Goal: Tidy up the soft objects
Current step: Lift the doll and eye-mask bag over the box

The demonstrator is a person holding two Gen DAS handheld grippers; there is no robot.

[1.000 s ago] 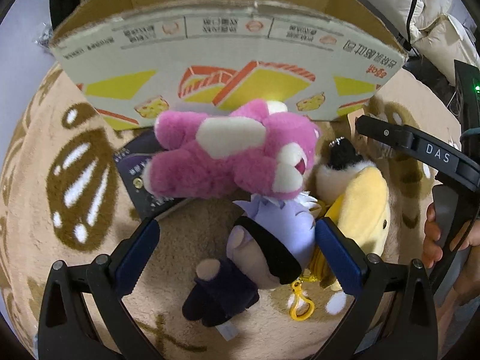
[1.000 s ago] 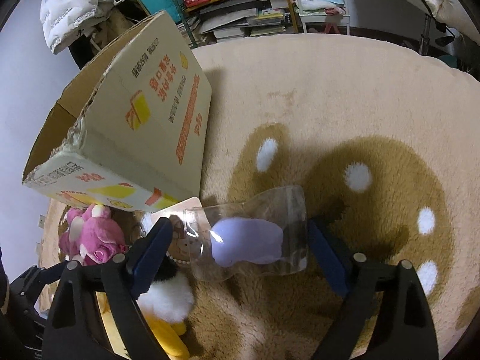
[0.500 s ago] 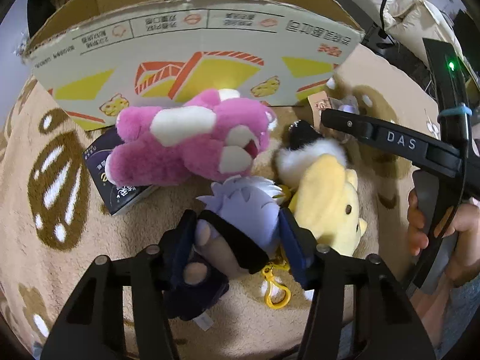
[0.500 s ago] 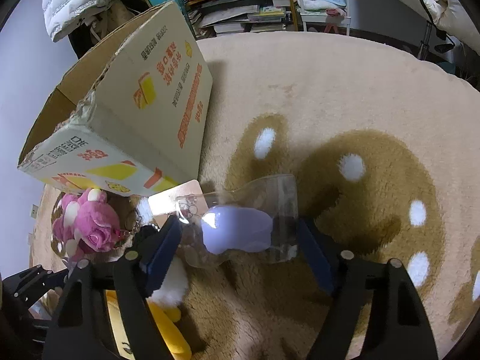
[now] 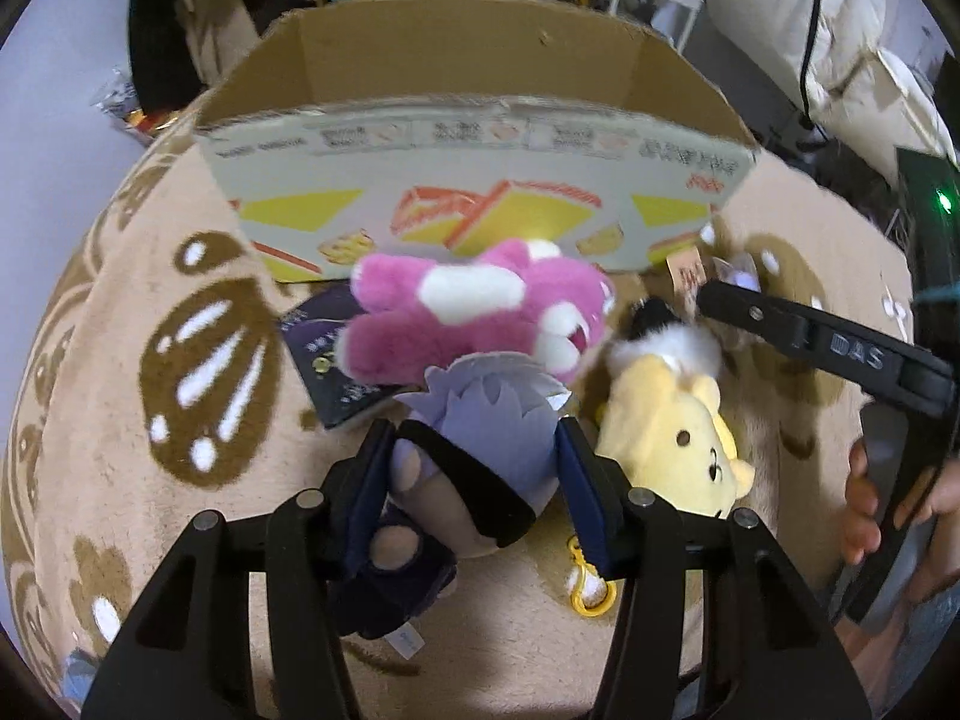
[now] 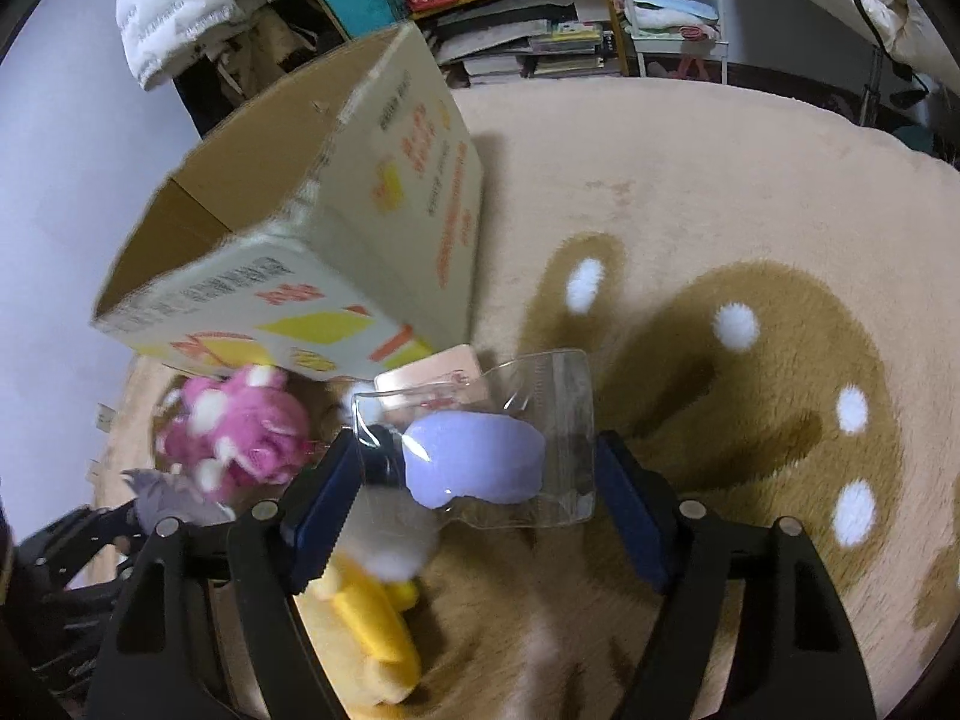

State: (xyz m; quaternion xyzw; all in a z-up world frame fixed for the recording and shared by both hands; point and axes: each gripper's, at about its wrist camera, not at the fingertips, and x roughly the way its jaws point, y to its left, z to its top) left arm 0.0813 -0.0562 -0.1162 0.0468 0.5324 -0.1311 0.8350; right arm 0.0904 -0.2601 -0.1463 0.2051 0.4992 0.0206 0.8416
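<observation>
My left gripper [image 5: 474, 492] is shut on a purple-haired plush doll [image 5: 480, 420] and holds it over the rug. A pink plush bear [image 5: 474, 318] lies just beyond it, in front of the open cardboard box [image 5: 480, 180]. A yellow plush bear [image 5: 672, 438] lies to the right. My right gripper [image 6: 480, 504] is open, its pads on either side of a clear packet with a lilac soft item [image 6: 474, 456] on the rug. The box [image 6: 336, 240] stands to its left, with the pink bear [image 6: 234, 426] and the yellow bear [image 6: 372, 630] nearby.
A dark booklet [image 5: 336, 360] lies under the pink bear. A tan card [image 6: 432, 378] lies behind the clear packet. The beige rug [image 6: 720, 240] with brown patterns stretches right. Shelves and clutter [image 6: 540, 18] stand at the back.
My left gripper closed on the purple-haired doll and has lifted it back from the box. My right gripper moved in around the clear packet and narrowed slightly.
</observation>
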